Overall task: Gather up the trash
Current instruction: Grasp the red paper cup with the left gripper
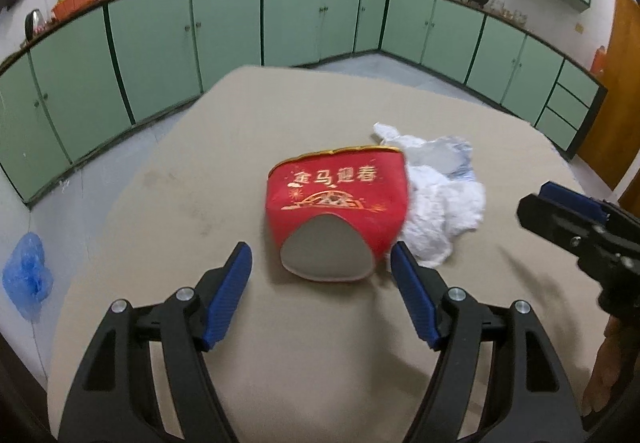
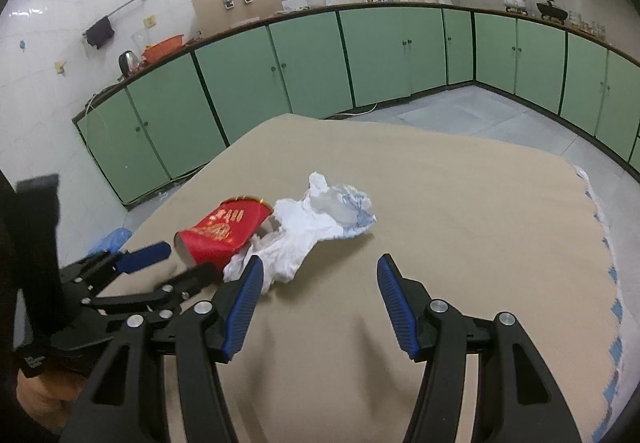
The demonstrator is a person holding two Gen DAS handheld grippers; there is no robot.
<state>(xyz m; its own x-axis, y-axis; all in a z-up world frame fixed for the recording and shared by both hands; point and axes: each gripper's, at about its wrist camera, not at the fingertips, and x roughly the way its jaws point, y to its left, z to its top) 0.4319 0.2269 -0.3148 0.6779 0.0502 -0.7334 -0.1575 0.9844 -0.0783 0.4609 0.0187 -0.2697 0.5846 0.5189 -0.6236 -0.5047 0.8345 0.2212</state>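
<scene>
Left wrist, red cup between spread fingers

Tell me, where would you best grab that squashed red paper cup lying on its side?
Probably across the red paper cup near its base end, which faces the open left gripper. Come straight in from that end, one finger on each flank. The crumpled white tissue touches its right flank, so that finger may pinch tissue too.
</scene>
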